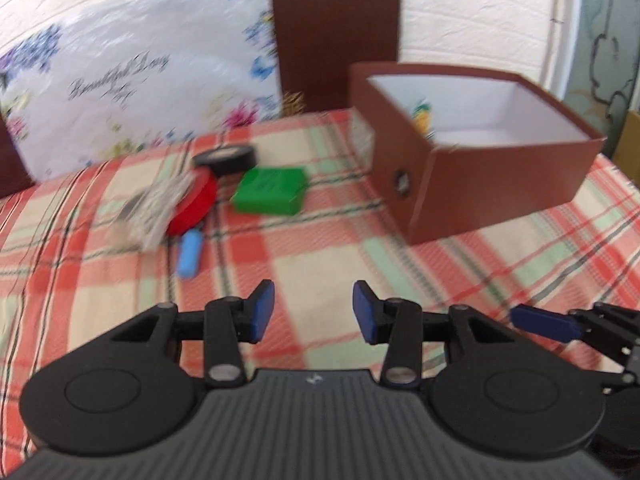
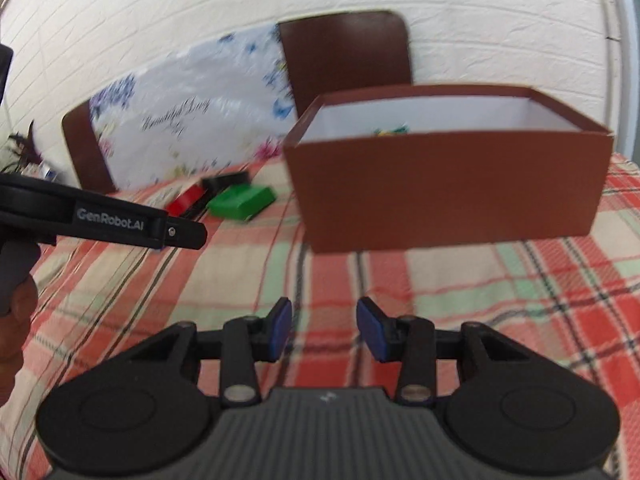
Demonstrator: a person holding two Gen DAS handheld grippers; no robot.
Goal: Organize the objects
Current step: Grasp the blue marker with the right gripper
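A brown box (image 1: 500,184) with a white inside stands open on the plaid cloth (image 1: 320,248), with something yellow and green (image 1: 424,118) in it. To its left lie a green block (image 1: 272,192), a black tape roll (image 1: 226,158), a red tape roll (image 1: 196,204), a small blue object (image 1: 189,254) and a pale bundle of thin strands (image 1: 156,208). My left gripper (image 1: 314,312) hovers open and empty in front of them. My right gripper (image 2: 324,328) is open and empty, facing the box's (image 2: 448,188) near wall. The green block (image 2: 240,200) shows at mid left.
Two brown chair backs (image 1: 336,36) (image 2: 86,152) stand behind the table against a white brick wall, with a floral plastic bag (image 1: 132,80) between them. The left gripper's body (image 2: 120,220) and a hand (image 2: 16,320) reach in from the right wrist view's left edge.
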